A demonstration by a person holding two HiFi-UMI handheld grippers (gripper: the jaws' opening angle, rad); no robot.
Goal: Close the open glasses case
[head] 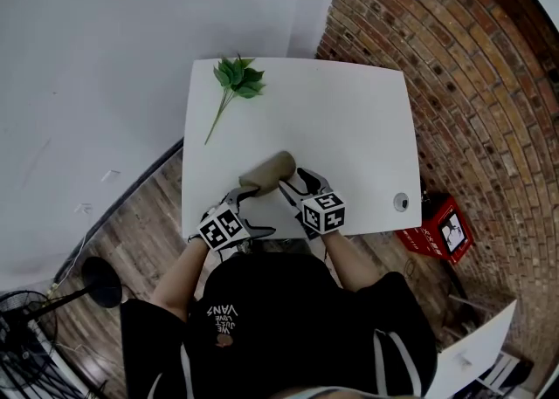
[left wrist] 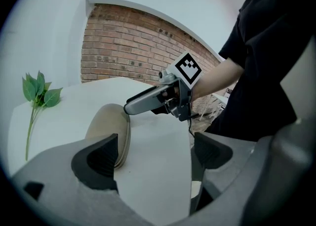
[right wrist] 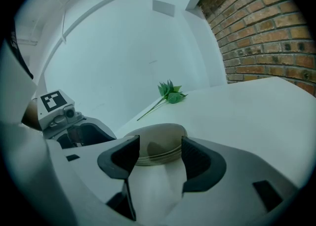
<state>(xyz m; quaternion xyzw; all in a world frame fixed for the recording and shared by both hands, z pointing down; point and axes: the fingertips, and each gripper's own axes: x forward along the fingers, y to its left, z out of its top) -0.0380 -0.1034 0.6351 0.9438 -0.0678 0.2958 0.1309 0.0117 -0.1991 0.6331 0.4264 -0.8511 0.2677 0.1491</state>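
Note:
A beige glasses case (head: 269,172) lies on the white table (head: 349,118) near its front edge, with its lid down or almost down. My left gripper (head: 253,211) is open at the case's near left end. In the left gripper view the case (left wrist: 106,126) lies just past the left pad, and the left gripper (left wrist: 155,156) has only bare table between its jaws. My right gripper (head: 297,183) is open at the case's right end. In the right gripper view the case (right wrist: 158,141) lies just beyond the right gripper (right wrist: 159,160), apart from both pads.
A green leafy sprig (head: 238,79) lies at the table's far left corner. A small round silver thing (head: 401,202) sits near the right front edge. A red box (head: 441,227) stands on the floor to the right, by the brick wall.

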